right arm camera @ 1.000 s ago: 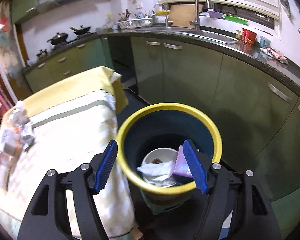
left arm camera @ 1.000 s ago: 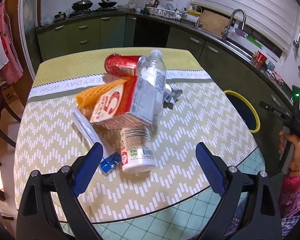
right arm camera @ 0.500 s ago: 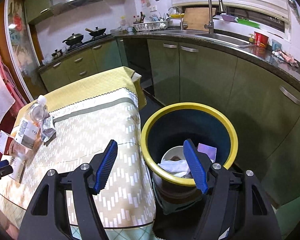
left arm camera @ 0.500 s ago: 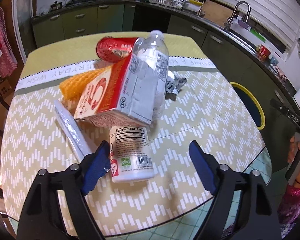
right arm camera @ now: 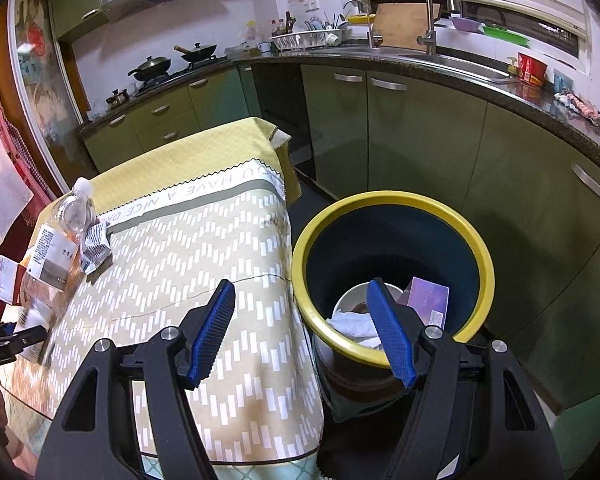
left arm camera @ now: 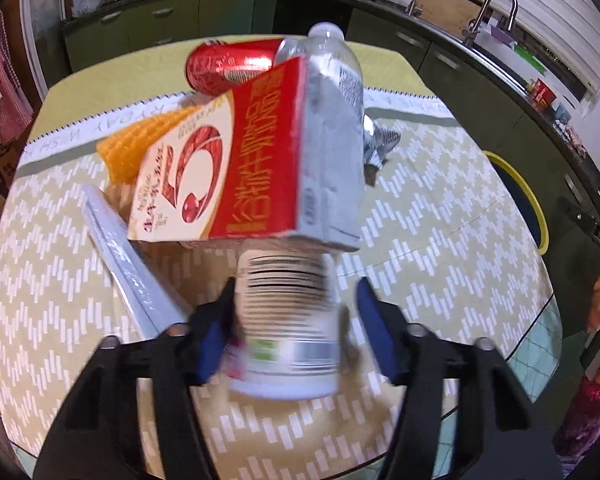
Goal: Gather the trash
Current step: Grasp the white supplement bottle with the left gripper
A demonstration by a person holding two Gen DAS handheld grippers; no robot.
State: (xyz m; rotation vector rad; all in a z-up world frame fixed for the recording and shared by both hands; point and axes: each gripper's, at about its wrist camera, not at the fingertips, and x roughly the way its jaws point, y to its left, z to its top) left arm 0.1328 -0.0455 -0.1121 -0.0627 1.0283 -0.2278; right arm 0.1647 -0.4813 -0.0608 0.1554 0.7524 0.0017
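Six pieces of trash are lying in one heap on the bench (left arm camera: 440, 216): one white supplement bottle (left arm camera: 286, 320), one red-and-white carton (left arm camera: 236, 168), one clear plastic bottle (left arm camera: 340, 76), one red can (left arm camera: 228, 66), one orange mesh sleeve (left arm camera: 136, 146) and one long silvery wrapper (left arm camera: 128, 268). A seventh, a crumpled grey wrapper (left arm camera: 378, 142), is sitting just beside the heap on its right. One yellow-rimmed bin (right arm camera: 392, 204) is standing on the floor just beside the bench's edge, with one white bowl (right arm camera: 352, 296), a white tissue (right arm camera: 354, 326) and one purple packet (right arm camera: 428, 296) inside.

The supplement bottle is lying on its side at the near end of the heap, its far end tucked under the carton's near edge. The left gripper (left arm camera: 296, 324) is straddling it, one blue pad on each side; the left pad is looking to be against the bottle while a narrow gap is showing at the right pad, though blur is making the contact hard to judge. Its jaws have just been closing, with the bottle between them.

The right gripper (right arm camera: 300, 328) is hovering with its jaws spread and nothing between them, over the gap between the bench's edge and the bin.

Compared with a second ago, the left gripper is sitting lower and closer to the heap, with its pads much nearer together, and the right wrist view is now taking in far more of the bench than before.
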